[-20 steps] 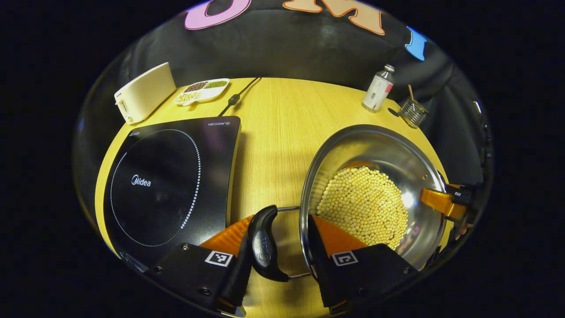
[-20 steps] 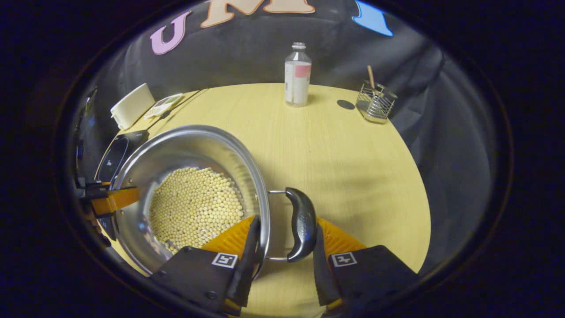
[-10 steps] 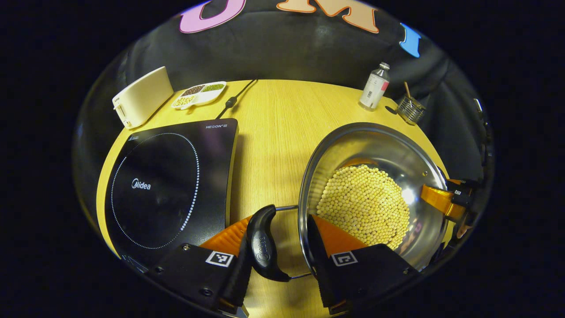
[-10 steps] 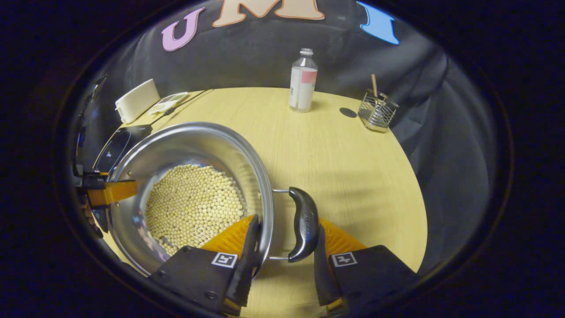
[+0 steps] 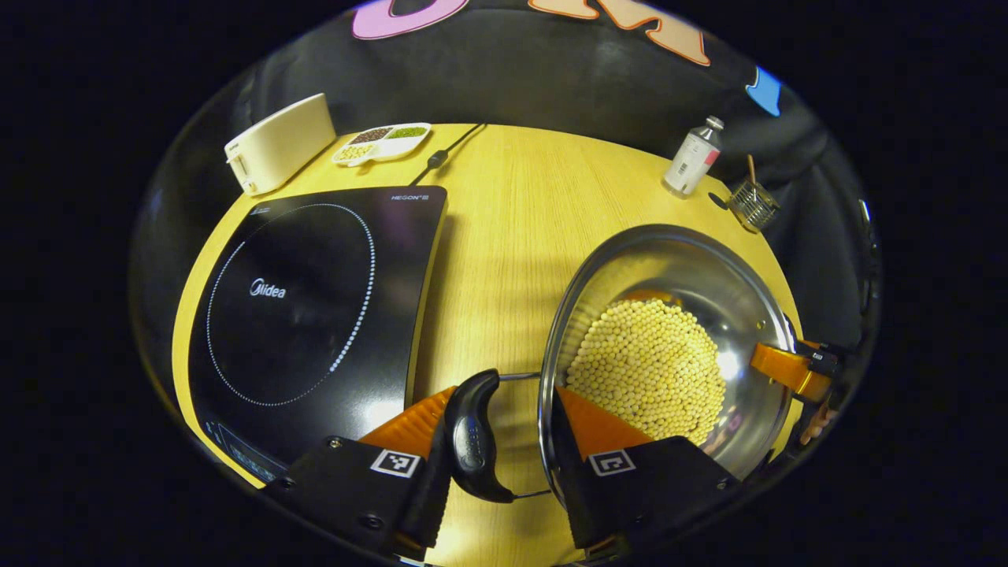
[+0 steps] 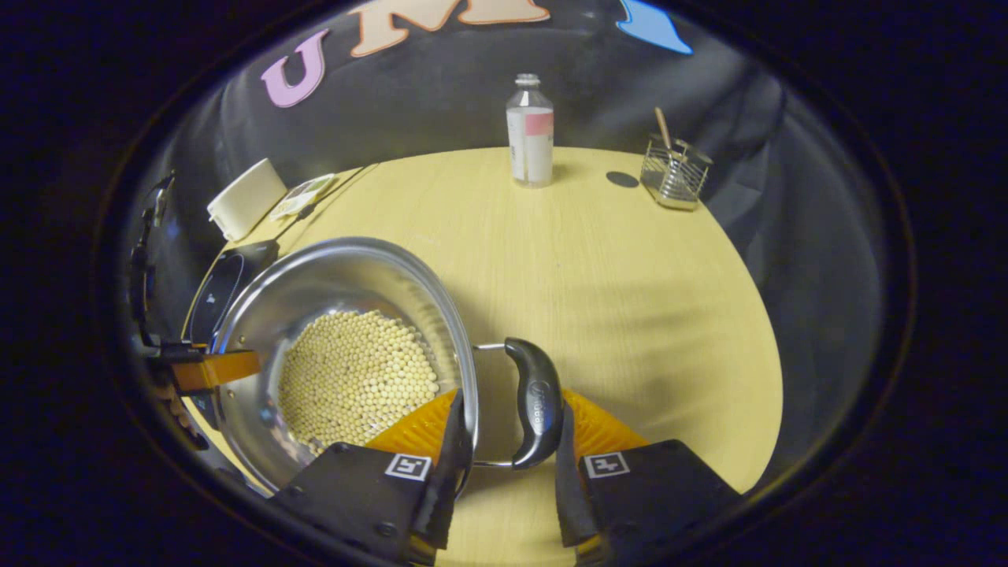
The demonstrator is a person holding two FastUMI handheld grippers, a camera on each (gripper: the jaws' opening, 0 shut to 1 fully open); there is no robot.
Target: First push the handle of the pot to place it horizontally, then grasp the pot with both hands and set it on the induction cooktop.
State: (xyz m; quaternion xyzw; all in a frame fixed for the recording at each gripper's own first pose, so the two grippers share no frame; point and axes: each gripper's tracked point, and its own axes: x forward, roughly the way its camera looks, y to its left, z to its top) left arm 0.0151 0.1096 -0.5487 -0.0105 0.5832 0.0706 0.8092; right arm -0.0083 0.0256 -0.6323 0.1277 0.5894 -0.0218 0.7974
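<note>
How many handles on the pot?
2: one black handle between the left gripper fingers, toward the cooktop; the other handle between the right gripper fingers, on the pot's opposite side.

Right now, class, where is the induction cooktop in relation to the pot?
In the left gripper view, the induction cooktop lies flat on the table's left side, apart from the pot on the right, with bare wood between them.

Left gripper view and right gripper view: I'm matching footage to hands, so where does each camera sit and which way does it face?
Left gripper view: rides the left gripper, at the pot's left handle, looking across the table; cooktop on its left.
Right gripper view: rides the right gripper, at the right handle, facing a bottle.
Shared: pot, beans, bottle, each other's gripper.
</note>
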